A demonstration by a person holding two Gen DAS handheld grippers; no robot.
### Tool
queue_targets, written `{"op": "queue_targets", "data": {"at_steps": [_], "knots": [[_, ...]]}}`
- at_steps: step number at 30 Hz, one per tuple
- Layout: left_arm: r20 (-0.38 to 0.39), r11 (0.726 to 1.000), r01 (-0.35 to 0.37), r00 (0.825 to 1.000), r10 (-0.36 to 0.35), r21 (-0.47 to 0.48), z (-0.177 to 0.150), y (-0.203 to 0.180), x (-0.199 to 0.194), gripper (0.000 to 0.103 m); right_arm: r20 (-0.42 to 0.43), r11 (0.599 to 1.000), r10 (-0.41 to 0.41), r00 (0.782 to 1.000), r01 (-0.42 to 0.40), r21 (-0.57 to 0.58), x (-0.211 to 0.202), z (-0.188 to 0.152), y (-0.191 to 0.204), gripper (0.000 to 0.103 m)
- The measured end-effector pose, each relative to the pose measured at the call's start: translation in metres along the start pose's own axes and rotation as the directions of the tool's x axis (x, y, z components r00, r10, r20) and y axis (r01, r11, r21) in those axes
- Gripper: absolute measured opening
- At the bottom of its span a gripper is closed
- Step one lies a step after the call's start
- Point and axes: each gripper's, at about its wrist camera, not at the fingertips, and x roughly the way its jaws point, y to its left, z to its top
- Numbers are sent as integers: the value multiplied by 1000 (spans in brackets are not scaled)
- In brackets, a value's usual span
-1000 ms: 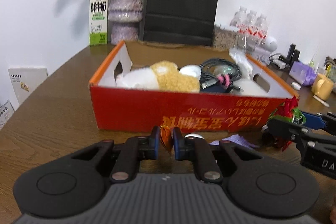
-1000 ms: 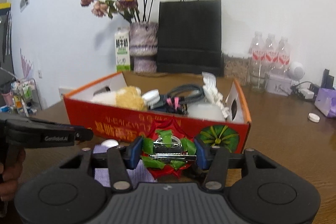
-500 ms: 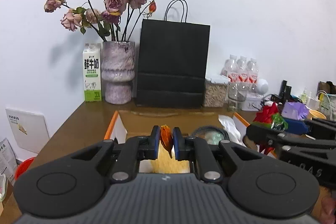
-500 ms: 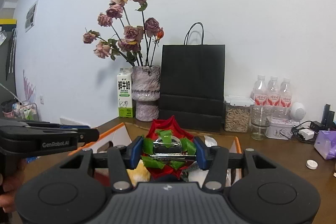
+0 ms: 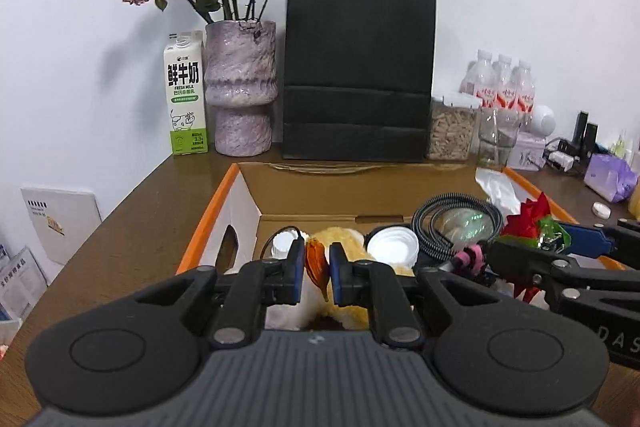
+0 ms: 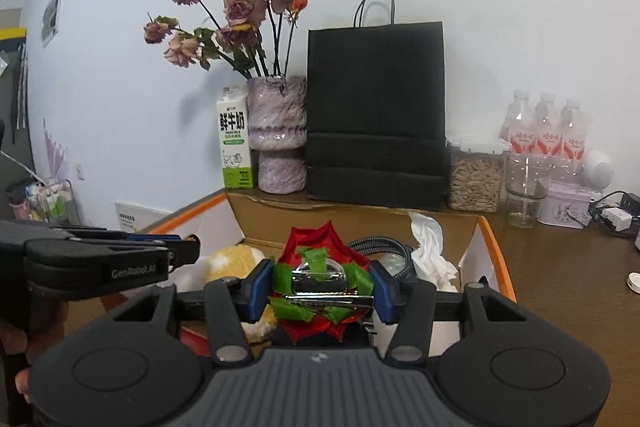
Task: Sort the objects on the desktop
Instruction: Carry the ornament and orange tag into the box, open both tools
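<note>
Pinched in my left gripper (image 5: 314,261), which is shut, is a small orange petal-like piece (image 5: 316,259). It hangs over the near end of an open cardboard box with an orange rim (image 5: 212,223). In the box lie a yellow plush toy (image 5: 348,239), a white lid (image 5: 394,247), a coiled black cable (image 5: 456,215) and crumpled tissue (image 5: 496,187). My right gripper (image 6: 322,283) is shut on a red and green foil flower with a shiny silver centre (image 6: 320,277), also above the box (image 6: 494,247). The left gripper (image 6: 188,251) shows at the left of the right wrist view.
Behind the box along the wall stand a milk carton (image 5: 185,95), a purple vase of dried roses (image 5: 240,87), a black paper bag (image 5: 358,67), a jar of grain (image 5: 450,131), a glass (image 5: 496,135) and water bottles (image 5: 500,87). A purple packet (image 5: 608,177) lies at the right.
Both grippers have risen from in front of the box's red side and moved forward over its open top, each still holding its item.
</note>
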Motion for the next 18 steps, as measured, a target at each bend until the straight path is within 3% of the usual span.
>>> {"op": "queue_targets", "data": {"at_steps": [15, 16, 18], "knots": [[-5, 998, 9, 1000, -9, 62, -9, -15, -2, 14, -38, 999, -23, 999, 24, 31, 7, -8, -3, 50], [-2, 998, 9, 1000, -9, 66, -9, -16, -2, 15, -38, 999, -24, 999, 25, 32, 7, -8, -4, 51], [7, 997, -13, 1000, 13, 75, -10, -17, -3, 28, -37, 999, -28, 999, 29, 35, 6, -8, -5, 58]]}}
